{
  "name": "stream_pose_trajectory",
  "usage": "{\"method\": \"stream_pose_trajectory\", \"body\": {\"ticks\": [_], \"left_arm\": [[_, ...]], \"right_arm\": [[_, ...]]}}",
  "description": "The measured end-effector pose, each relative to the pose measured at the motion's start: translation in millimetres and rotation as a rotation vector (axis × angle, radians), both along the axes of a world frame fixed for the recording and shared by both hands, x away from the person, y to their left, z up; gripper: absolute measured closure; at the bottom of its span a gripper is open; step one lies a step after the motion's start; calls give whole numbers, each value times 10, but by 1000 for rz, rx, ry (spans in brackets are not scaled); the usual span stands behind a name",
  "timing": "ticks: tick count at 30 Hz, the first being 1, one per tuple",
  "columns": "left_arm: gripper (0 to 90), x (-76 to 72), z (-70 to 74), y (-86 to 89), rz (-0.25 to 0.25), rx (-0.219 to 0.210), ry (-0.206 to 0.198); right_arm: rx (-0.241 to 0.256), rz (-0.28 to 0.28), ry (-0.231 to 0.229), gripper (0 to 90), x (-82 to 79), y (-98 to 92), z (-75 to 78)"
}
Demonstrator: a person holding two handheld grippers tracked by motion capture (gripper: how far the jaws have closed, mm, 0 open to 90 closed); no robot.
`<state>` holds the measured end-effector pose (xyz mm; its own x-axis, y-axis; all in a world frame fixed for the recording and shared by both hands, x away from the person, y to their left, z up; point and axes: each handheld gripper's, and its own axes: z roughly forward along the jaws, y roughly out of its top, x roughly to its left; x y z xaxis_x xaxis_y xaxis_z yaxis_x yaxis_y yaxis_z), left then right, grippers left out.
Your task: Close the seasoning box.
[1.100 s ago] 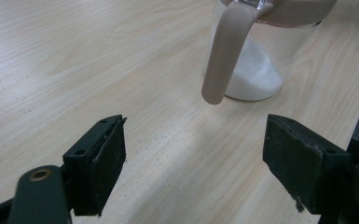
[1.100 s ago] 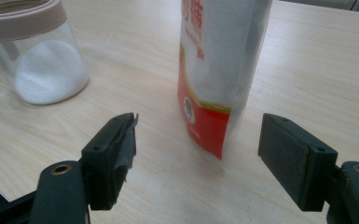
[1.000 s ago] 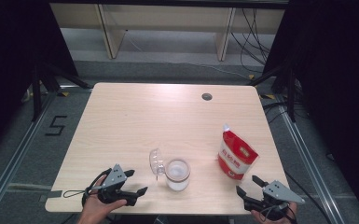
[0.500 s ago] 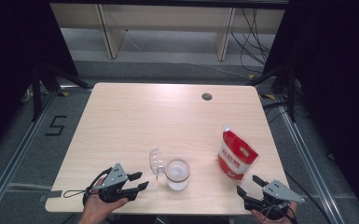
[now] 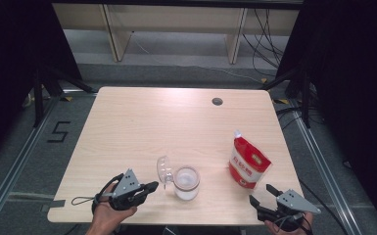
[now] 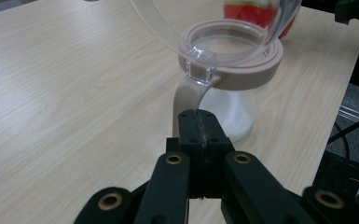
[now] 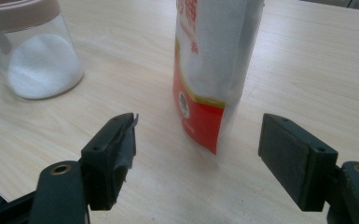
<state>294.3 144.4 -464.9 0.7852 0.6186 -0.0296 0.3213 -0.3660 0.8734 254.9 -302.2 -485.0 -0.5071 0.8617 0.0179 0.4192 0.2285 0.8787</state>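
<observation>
Desk (image 5: 142,122) lies bare beyond the near edge, where the clear jar (image 5: 186,183) of white powder stands upright, its hinged lid (image 5: 163,170) swung open leftward. Left gripper (image 5: 147,188) — jaws closed on nothing — sits just before the jar's handle (image 6: 185,100). Right gripper (image 5: 263,196), jaws spread wide and empty, faces the upright red pouch (image 5: 247,160) near the right edge.

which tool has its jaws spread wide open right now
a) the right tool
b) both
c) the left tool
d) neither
a: in the right gripper view the right tool has its two jaws standing far apart, with the red and white pouch ahead of the gap, while in the left gripper view the left tool has its jaws pressed together just before the jar's handle.
</observation>
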Motion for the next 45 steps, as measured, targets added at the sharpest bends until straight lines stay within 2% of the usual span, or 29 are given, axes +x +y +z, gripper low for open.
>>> {"method": "stream_pose_trajectory", "body": {"ticks": [2, 3, 4, 5, 6, 7, 8, 11, 12, 14, 15, 16, 18, 19, 23, 24, 25, 27, 33, 34, 36, 38, 40, 41, 44, 45], "left_arm": [[894, 11, 0, -32, -2, 5, 1], [893, 17, -6, -58, -3, -13, 12], [893, 23, 9, -61, 0, 8, 8], [893, 33, 17, -73, -3, 4, 3], [893, 47, 28, -81, -11, 6, -7], [893, 57, 36, -88, -16, 7, -9], [893, 46, 43, -102, 0, 1, 7], [893, 63, 72, -111, -14, 12, -10], [893, 57, 73, -120, -11, -1, 0], [893, 67, 97, -113, -24, 18, -18], [893, 69, 103, -116, -27, 14, -18], [893, 65, 108, -118, -23, 10, -15], [893, 59, 130, -120, -8, -1, -11], [893, 64, 145, -116, -14, 0, -24], [892, 47, 178, -128, -16, -7, -30], [892, 44, 177, -133, -16, -19, -22], [892, 41, 180, -135, -14, -20, -26], [892, 49, 191, -127, -26, -9, -32], [891, 45, 185, -144, -18, -19, -31], [891, 49, 189, -141, -23, -9, -39], [891, 42, 181, -160, -22, -25, -29], [891, 43, 182, -166, -28, -7, -41], [890, 41, 171, -187, -33, -16, -36], [888, 43, 174, -187, -40, -4, -40], [884, 35, 160, -207, -31, -22, -23], [881, 42, 161, -201, -38, -17, -34]], "right_arm": [[-19, -12, -9, 285, -9, -2, 4], [9, -31, 27, 285, -37, 26, 8], [9, -30, 27, 285, -37, 28, 7], [11, -31, 29, 285, -38, 30, 7], [5, -29, 29, 285, -37, 27, 6], [-7, -10, 3, 285, -12, 9, 3], [-4, -16, 9, 285, -20, 13, 5], [-3, -15, 9, 285, -20, 13, 6], [-2, -15, 9, 285, -20, 14, 6], [6, -24, 21, 285, -32, 24, 8], [-20, -10, -12, 285, -13, 6, 7], [-5, 0, 6, 285, -11, 15, 3], [-5, 1, 6, 285, -10, 16, 1], [-6, 1, 5, 285, -10, 16, 1], [-6, -7, 5, 285, -12, 10, 4], [8, -27, 25, 285, -33, 26, 8], [-10, -7, 3, 285, -11, 9, 4], [-9, -6, 3, 285, -12, 11, 4], [-10, 0, 12, 285, -9, 8, 7], [-10, 0, 12, 285, -9, 8, 7], [-11, -1, 12, 285, -9, 7, 7], [-11, 0, 11, 285, -9, 8, 8], [-6, 1, 13, 285, -9, 10, 7], [-2, 1, 13, 285, -10, 13, 7], [-10, 2, 11, 285, -9, 9, 8], [-3, -8, 17, 285, -18, 16, 9]]}}
